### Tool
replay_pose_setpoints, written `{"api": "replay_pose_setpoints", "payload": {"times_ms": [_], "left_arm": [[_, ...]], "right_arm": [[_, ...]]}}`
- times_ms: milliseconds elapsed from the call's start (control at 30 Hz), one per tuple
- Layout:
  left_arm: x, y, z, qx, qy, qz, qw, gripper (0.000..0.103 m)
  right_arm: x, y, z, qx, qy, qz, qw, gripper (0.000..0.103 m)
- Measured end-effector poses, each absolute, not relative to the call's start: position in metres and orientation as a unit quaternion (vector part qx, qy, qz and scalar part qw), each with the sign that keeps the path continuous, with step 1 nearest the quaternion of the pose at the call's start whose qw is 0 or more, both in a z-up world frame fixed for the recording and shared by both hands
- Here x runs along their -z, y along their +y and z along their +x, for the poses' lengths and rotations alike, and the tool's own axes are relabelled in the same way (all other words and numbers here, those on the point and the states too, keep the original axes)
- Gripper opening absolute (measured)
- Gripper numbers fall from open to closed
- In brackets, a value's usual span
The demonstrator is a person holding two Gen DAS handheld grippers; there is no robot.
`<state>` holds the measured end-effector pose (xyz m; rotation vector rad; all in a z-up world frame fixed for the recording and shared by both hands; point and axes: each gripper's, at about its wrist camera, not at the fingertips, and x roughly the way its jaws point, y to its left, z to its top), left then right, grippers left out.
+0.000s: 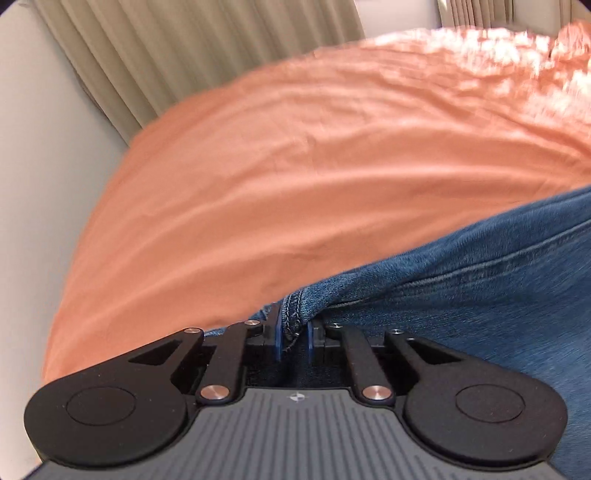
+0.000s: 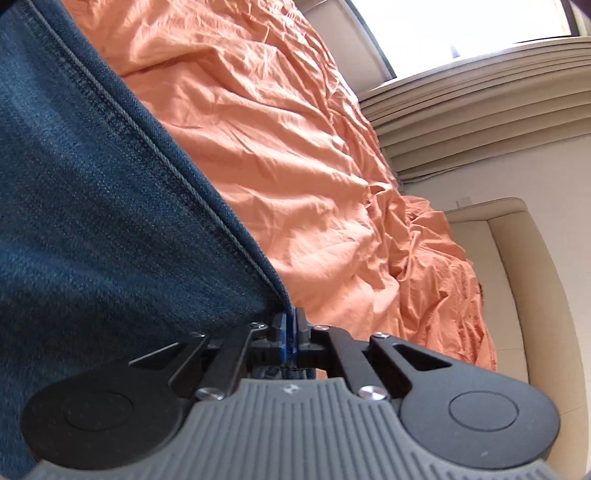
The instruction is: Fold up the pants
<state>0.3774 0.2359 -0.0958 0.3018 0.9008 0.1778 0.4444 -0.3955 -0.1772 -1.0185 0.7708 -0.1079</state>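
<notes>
The pants are blue denim jeans (image 1: 480, 295), spread to the right in the left wrist view over an orange bed sheet (image 1: 295, 166). My left gripper (image 1: 293, 334) is shut on a stitched hem of the jeans, bunched between its blue pads. In the right wrist view the jeans (image 2: 92, 203) fill the left side, with a stitched seam running diagonally down to my right gripper (image 2: 289, 330). That gripper is shut on the jeans' edge. The sheet (image 2: 295, 166) lies behind.
Beige curtains (image 1: 166, 55) hang behind the bed at the upper left. In the right wrist view a bright window (image 2: 461, 26), curtains (image 2: 480, 110) and a cream padded headboard or wall panel (image 2: 517, 277) lie to the right of the wrinkled sheet.
</notes>
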Motion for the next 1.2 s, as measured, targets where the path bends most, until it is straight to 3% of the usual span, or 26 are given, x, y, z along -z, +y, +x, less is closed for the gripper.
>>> {"api": "replay_pose_setpoints", "payload": {"times_ms": [233,567,767,833,867,900,933,967,1200], "left_arm": [[0.046,0.240,0.366,-0.093,0.409,0.120,0.900,0.013],[0.119,0.235,0.439,-0.106,0.463,0.149,0.867,0.014],[0.134,0.241,0.446,-0.109,0.468,0.151,0.864,0.027],[0.132,0.237,0.445,-0.106,0.464,0.174,0.862,0.047],[0.130,0.235,0.444,-0.103,0.459,0.185,0.863,0.074],[0.127,0.234,0.443,-0.099,0.455,0.191,0.864,0.092],[0.123,0.234,0.443,-0.089,0.460,0.195,0.862,0.092],[0.118,0.233,0.443,-0.082,0.465,0.199,0.859,0.087],[0.065,0.258,0.409,-0.081,0.479,0.125,0.865,0.087]], "right_arm": [[0.140,-0.404,0.437,0.077,0.359,-0.440,0.820,0.000],[0.208,-0.385,0.495,0.076,0.398,-0.450,0.796,0.000],[0.222,-0.385,0.506,0.067,0.415,-0.424,0.802,0.002],[0.218,-0.386,0.507,0.072,0.416,-0.416,0.805,0.004],[0.214,-0.387,0.507,0.077,0.417,-0.408,0.809,0.013],[0.210,-0.387,0.506,0.083,0.417,-0.399,0.812,0.032],[0.203,-0.388,0.505,0.091,0.419,-0.385,0.817,0.053],[0.194,-0.389,0.504,0.092,0.423,-0.368,0.823,0.059],[0.137,-0.372,0.464,0.070,0.451,-0.209,0.865,0.068]]}}
